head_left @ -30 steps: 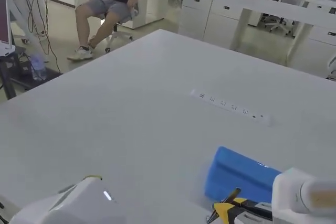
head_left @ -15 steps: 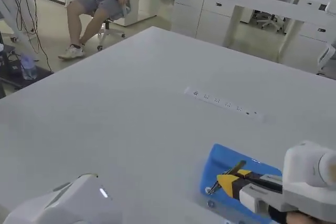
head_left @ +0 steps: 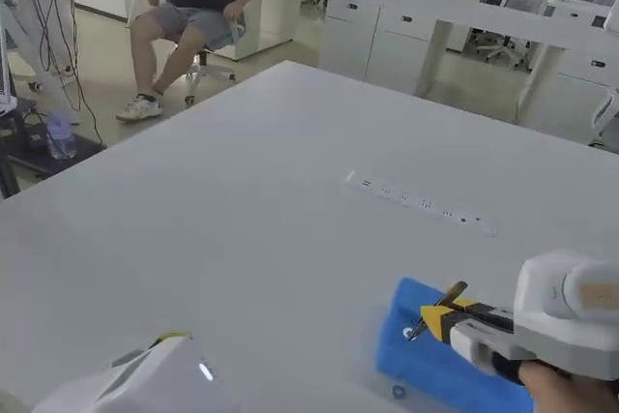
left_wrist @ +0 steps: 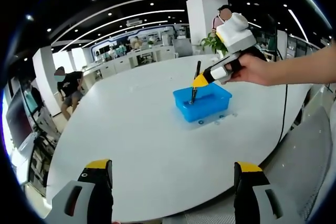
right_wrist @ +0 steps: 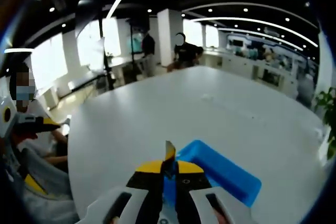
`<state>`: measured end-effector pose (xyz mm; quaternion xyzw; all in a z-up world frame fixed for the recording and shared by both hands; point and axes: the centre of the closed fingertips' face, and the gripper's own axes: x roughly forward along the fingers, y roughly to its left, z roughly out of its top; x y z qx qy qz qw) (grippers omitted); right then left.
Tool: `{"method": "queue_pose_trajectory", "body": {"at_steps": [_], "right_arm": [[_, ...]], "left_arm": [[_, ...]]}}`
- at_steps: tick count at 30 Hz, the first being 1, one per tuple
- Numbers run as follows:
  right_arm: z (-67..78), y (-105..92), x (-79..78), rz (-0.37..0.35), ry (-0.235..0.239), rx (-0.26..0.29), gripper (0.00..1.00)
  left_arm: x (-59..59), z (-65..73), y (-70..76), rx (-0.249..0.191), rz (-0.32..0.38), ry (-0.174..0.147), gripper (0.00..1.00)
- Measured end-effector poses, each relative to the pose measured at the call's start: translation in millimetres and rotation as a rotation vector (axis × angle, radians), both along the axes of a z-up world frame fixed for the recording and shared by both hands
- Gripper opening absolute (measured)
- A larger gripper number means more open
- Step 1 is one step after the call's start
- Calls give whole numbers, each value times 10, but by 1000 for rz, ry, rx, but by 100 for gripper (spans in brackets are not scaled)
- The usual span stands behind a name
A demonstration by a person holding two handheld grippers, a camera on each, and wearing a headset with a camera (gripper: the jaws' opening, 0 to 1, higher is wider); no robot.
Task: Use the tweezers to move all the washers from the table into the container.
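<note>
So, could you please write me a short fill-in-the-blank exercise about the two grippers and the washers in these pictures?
1. The right gripper is shut on the ____.
2. Its tool points down at the ____ container.
3. The jaws of the left gripper stand ____.
4. A washer lies on the ____ beside the container.

Missing words: tweezers; blue; open; table.

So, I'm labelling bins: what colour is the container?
Blue; the container shows best in the left gripper view.

Right gripper (head_left: 437, 320) has carried tweezers (head_left: 455, 292) over container (head_left: 435, 371).
</note>
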<state>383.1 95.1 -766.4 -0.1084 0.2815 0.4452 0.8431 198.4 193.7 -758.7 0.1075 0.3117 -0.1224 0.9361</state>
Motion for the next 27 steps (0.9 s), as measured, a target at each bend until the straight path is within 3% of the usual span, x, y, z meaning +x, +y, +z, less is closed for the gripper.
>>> {"method": "queue_pose_trajectory", "body": {"at_steps": [4, 12, 24, 27], "right_arm": [[-74, 51, 72, 5, -11, -22, 3], [-352, 98, 178, -2, 35, -47, 4], [-394, 105, 160, 0, 49, -46, 4], [-390, 123, 133, 12, 32, -54, 4]], "left_arm": [[2, -33, -43, 15, -15, 13, 99], [-16, -46, -62, 21, -25, 23, 99], [-39, -59, 2, 31, -8, 34, 99], [-46, -58, 4, 36, -9, 33, 99]]}}
